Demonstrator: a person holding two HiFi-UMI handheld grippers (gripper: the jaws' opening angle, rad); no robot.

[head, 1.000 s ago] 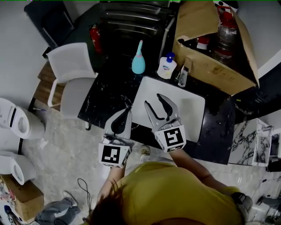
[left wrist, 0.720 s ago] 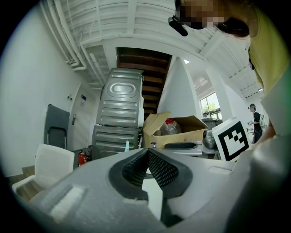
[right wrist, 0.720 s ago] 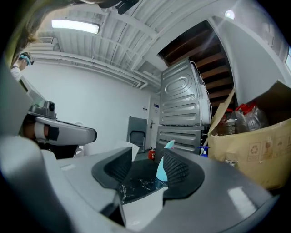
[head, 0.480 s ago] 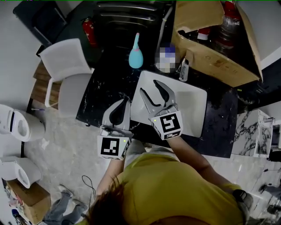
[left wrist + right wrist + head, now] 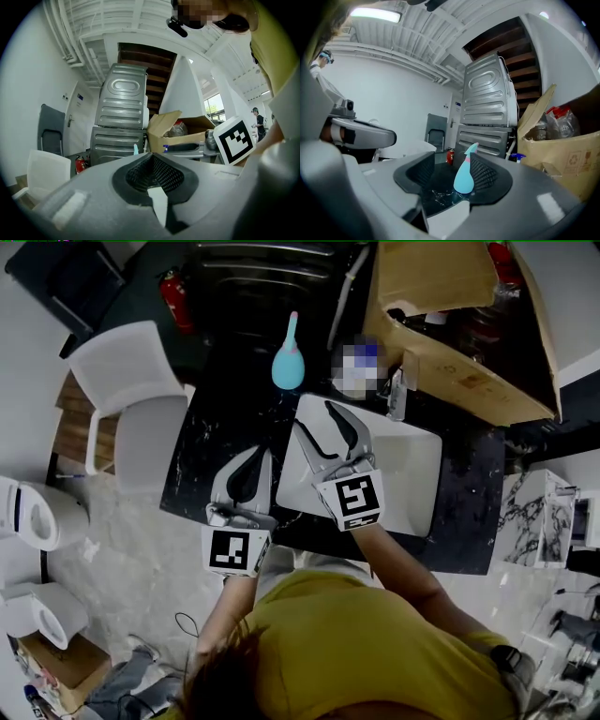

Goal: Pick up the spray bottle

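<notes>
1. Over the left half of the white tray (image 5: pixel 403 479), your right gripper (image 5: pixel 315 416) hangs with its jaws spread apart; they have just been opening, and nothing stands between them.
2. Past the tray's far left corner, the teal spray bottle (image 5: pixel 288 365) stands upright on the black marbled table (image 5: pixel 220 427), nozzle up, apart from the tray and well clear of both of your grippers.
3. Seen from the right gripper view, the spray bottle lines up straight ahead beyond the gap of the spread jaws, touched by neither pad.
4. Just off the tray's left edge, your left gripper (image 5: pixel 265 454) hovers over bare tabletop, its jaws pressed together on nothing, pointing toward the tray's far side as the right one does.
5. Behind the tray's far right edge sits an open cardboard box (image 5: pixel 469 381), flaps raised, with bottles (image 5: pixel 557 123) packed inside.
6. Well to the tray's left, off the table, a white chair (image 5: pixel 141 409) stands on the pale floor (image 5: pixel 141 549), and a red fire extinguisher (image 5: pixel 172 298) stands farther off beyond it.
7. Far beyond the tray, behind the spray bottle, grey metal cases (image 5: pixel 119 117) are stacked one on another.
8. On the tray's near side, your yellow shirt (image 5: pixel 375 652) fills the bottom of the head view.
</notes>
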